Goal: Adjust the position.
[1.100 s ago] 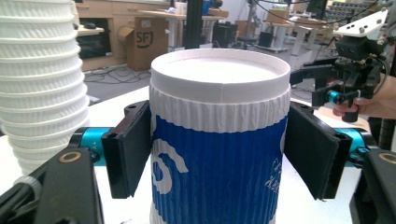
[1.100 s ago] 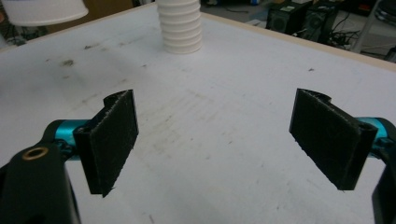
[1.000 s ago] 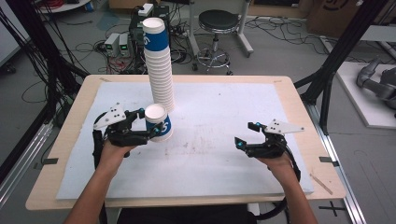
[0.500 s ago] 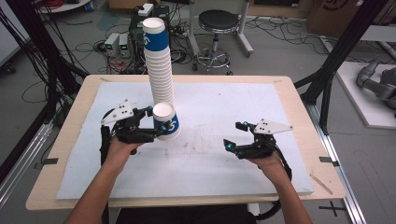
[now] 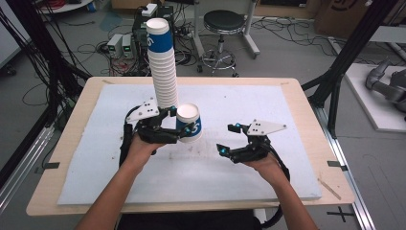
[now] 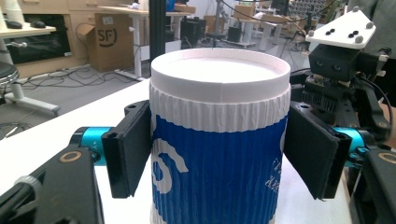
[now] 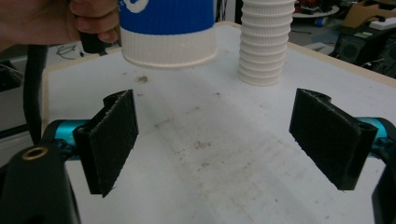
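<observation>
Left hand-held gripper [image 5: 184, 133] is clamping a blue-and-white paper cup [image 5: 189, 123] mid-wall, holding it just off the desk [image 5: 287, 103] beside the tall cup stack [image 5: 163, 72].
Light, thin-walled, crushable — the ribbed sleeve is giving grip; right hand-held gripper [image 5: 229, 139] is hanging open, empty.

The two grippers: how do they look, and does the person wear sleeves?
Both the left gripper and the right gripper are black, with flat black jaw pads, turquoise fittings, a grey three-cornered plate on top and a black trailing cable. The forearms are bare; no sleeves show.
</observation>
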The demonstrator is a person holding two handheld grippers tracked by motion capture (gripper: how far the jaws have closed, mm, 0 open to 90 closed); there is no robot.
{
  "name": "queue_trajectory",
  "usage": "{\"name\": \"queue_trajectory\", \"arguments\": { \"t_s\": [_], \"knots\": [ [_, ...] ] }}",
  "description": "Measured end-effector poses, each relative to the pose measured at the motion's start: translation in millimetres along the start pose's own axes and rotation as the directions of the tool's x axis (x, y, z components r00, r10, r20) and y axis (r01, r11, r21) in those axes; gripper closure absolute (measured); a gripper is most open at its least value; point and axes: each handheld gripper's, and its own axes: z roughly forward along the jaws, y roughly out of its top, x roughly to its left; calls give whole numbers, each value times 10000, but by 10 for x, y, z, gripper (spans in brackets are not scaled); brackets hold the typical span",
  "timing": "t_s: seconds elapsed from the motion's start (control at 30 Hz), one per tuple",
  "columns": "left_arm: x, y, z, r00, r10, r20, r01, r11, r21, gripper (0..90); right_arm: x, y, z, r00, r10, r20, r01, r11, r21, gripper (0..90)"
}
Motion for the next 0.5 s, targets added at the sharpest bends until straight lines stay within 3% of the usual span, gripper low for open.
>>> {"name": "queue_trajectory", "arguments": {
  "t_s": [0.3,0.4,0.43,0.5],
  "knots": [
    [-148,30,288,9974,44,718,-46,10000,24,277,44,43,-5,9996,-40,-290,25,9987,-511,157],
    [-201,29,390,9915,-26,1303,40,9999,-107,277,59,44,34,9992,-121,-386,100,9985,-534,157],
    [-201,29,390,9915,-26,1303,40,9999,-107,277,67,46,57,9991,-147,-405,125,9984,-543,157],
    [-238,14,450,9855,-166,1691,201,9996,-191,279,81,57,109,9982,-191,-576,157,9982,-583,140]
  ]
}}
